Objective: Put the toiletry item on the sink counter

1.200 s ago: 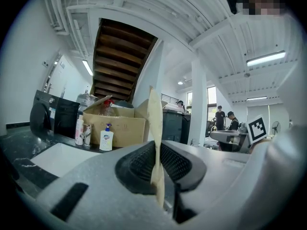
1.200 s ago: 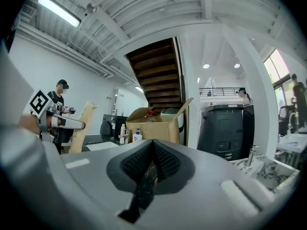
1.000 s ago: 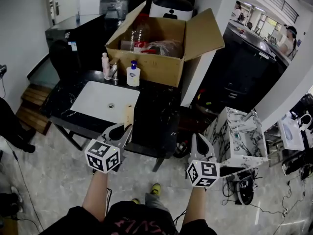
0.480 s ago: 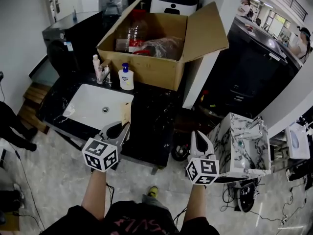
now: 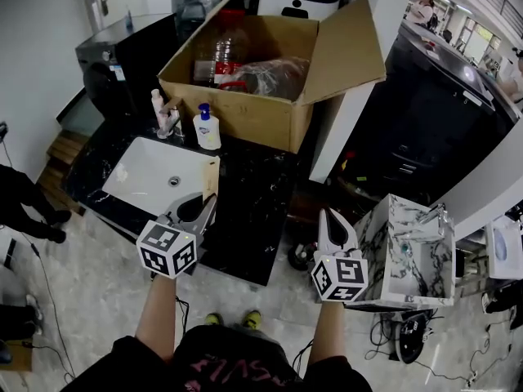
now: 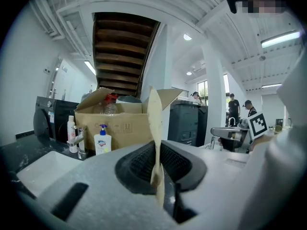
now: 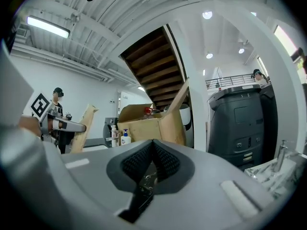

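My left gripper (image 5: 207,200) is shut on a flat tan toiletry item (image 5: 212,177), held upright on edge over the front of the black marble sink counter (image 5: 255,198), beside the white basin (image 5: 155,174). In the left gripper view the tan item (image 6: 154,123) stands thin between the jaws of that gripper (image 6: 157,150). My right gripper (image 5: 328,217) is shut with nothing held, hanging in front of the counter's right end over the floor. The right gripper view shows its jaws (image 7: 152,146) closed together.
A soap pump bottle (image 5: 206,129), a pink bottle (image 5: 156,104) and a faucet (image 5: 171,122) stand behind the basin. A large open cardboard box (image 5: 245,113) fills the counter's back. A small marble sink unit (image 5: 409,251) stands right; a black machine (image 5: 106,64) stands at the far left.
The counter and box have drawn a little closer and lower in view. Both grippers keep their places and states, the left still holding the tan item.
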Available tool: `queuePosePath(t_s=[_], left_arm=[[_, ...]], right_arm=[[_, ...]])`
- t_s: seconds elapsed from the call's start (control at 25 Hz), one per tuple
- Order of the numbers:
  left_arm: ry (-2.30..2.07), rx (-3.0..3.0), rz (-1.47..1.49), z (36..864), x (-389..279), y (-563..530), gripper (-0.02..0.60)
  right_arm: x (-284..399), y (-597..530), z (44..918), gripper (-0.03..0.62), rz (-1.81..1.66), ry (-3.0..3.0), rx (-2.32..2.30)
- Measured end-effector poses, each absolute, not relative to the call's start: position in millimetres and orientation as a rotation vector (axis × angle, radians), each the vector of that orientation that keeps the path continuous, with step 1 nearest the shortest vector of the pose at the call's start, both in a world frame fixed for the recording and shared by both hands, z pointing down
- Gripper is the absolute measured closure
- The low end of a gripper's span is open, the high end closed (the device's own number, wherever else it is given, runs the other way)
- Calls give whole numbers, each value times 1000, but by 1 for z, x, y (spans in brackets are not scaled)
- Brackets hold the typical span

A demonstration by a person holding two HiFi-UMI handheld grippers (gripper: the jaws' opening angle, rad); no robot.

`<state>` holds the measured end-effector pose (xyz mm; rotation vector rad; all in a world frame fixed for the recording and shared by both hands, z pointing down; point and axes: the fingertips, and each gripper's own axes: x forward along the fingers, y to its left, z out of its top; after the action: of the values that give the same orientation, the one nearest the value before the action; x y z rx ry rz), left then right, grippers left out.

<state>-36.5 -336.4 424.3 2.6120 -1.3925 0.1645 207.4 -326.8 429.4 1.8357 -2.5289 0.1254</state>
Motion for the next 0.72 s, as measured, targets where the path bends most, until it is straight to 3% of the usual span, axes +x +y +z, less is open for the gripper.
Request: queuePosePath(t_s=[0.72], left_arm=[[-1308,2586,188,445,-31,-377,552]], right_arm=[[207,-352,425,583,125,-2483,1863]])
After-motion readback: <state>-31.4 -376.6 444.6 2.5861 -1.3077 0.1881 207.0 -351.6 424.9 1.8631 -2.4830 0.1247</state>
